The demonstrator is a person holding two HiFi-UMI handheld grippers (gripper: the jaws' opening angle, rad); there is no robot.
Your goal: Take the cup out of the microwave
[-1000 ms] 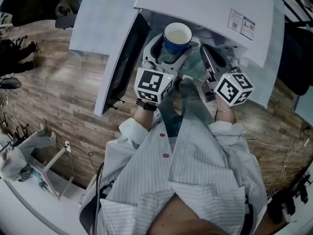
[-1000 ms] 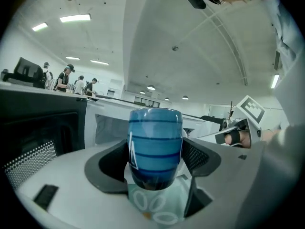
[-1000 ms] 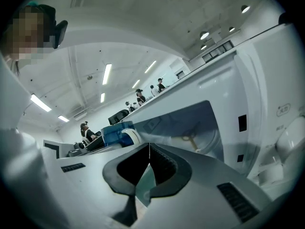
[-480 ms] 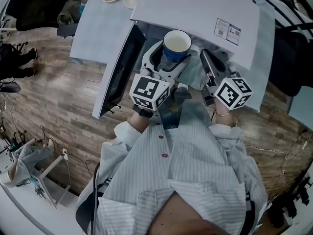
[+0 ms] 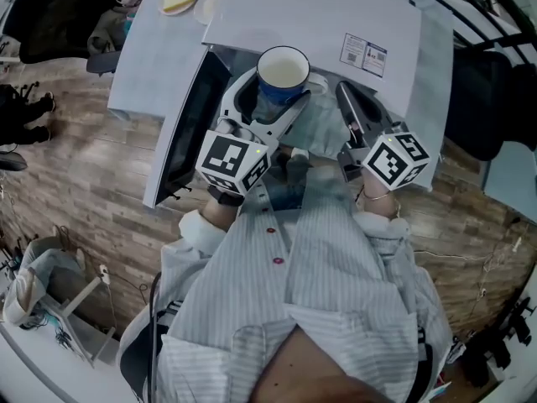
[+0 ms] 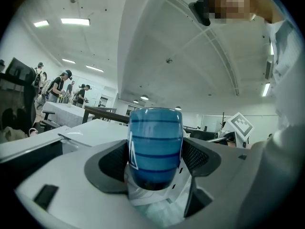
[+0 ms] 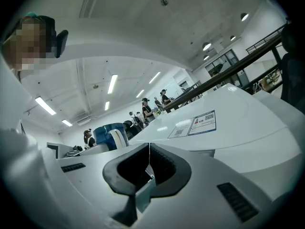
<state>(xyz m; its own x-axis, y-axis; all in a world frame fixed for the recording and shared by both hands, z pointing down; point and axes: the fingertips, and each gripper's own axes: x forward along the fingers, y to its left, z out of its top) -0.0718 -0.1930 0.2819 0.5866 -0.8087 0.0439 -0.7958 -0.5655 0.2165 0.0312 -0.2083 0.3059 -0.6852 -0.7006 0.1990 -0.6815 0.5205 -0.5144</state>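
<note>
Two tongs are up at the open microwave [image 5: 319, 15], which stands on a white table [image 5: 138, 65] with its door [image 5: 180, 141] swung out to the left. Just right of the door, the left tongs [image 5: 270, 106] are clamped on the cup [image 6: 156, 137], one dark pad on each side of its lower body. The cup hangs upright at the mouth of the oven, apparently clear of the cavity though close under the front edge of the top. To finish this step well, I would draw it straight back toward the body, level, without loosening the squeeze, minding the door on the left and the other tool on the right. The grip sits low on a rounded wall, so a tilt could let the cup rock or slide between the pads. The cup is blue with darker rings round it, a small white mark on one side, a pale inside and a white handle; whether anything is in it cannot be told. Farther right, the right tongs [image 7: 149, 151] are closed on nothing, jaws pressed together, held beside the cup and apart from it, below the printed label [image 5: 364, 53] on the microwave's top.
</note>
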